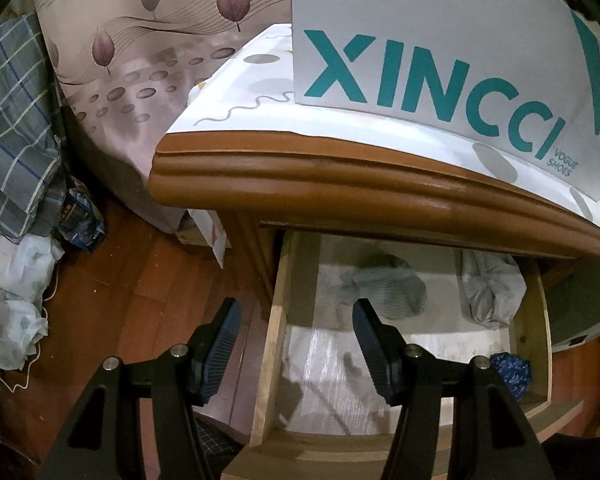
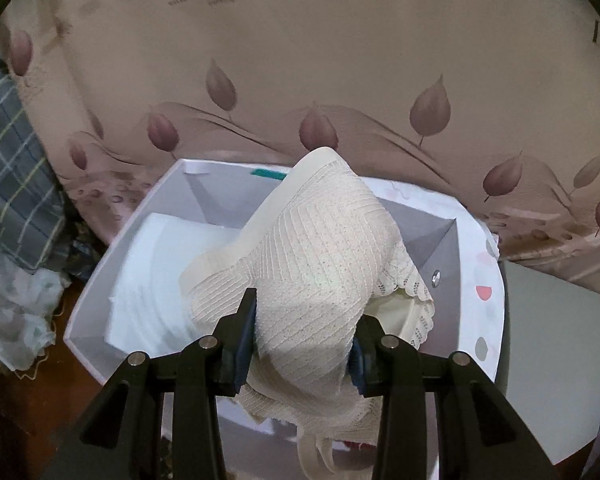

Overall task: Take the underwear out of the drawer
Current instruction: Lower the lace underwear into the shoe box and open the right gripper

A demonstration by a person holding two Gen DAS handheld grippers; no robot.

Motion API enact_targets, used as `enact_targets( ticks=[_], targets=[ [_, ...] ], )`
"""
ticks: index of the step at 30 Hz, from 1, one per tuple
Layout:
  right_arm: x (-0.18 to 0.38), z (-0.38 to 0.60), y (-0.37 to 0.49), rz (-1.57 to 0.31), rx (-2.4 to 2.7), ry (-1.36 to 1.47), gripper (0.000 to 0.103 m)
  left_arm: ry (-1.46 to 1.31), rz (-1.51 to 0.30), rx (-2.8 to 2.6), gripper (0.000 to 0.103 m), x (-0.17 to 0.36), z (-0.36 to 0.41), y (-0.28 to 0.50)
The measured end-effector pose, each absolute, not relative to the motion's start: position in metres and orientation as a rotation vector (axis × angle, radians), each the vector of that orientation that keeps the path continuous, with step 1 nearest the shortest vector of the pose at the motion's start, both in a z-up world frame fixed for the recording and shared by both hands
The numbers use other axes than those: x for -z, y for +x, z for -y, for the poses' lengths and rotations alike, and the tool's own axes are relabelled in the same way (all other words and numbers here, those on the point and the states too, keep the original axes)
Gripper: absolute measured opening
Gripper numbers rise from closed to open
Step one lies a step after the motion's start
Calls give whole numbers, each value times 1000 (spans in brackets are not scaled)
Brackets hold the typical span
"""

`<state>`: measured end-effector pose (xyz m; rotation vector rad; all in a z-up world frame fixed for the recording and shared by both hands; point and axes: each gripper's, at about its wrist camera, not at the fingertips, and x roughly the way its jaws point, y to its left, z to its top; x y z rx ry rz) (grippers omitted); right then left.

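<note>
The right tongs point(image 2: 304, 344) are pinching a cream ribbed knit undergarment point(image 2: 316, 264) over the white cardboard shoebox point(image 2: 88, 320) on the surface; the left tongs point(image 1: 296, 344) are hanging spread above the open wooden drawer point(image 1: 268, 340).

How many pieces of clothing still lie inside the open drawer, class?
3: a pale green piece at the back middle, a grey-white bundle at the back right, and a blue patterned piece at the front right. The cabinet top may hide more.
</note>
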<state>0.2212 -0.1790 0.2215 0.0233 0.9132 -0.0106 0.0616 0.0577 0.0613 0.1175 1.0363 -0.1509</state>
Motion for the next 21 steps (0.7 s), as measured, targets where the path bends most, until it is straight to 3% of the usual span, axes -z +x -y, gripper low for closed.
enact_targets(
  ticks=[9, 11, 15, 17, 21],
  targets=[
    [-185, 196, 233, -973, 31, 65, 44, 106, -1055, 148, 60, -59, -58, 64],
    [-183, 195, 232, -982, 29, 61, 51, 107, -1054, 151, 60, -59, -58, 65],
    [-184, 192, 229, -973, 33, 39, 56, 108, -1060, 151, 60, -57, -58, 65],
    [-186, 193, 225, -967, 37, 47, 64, 107, -1058, 152, 60, -57, -58, 65],
    [-188, 191, 219, -959, 55, 23, 69, 110, -1058, 154, 60, -56, -57, 65]
  ],
)
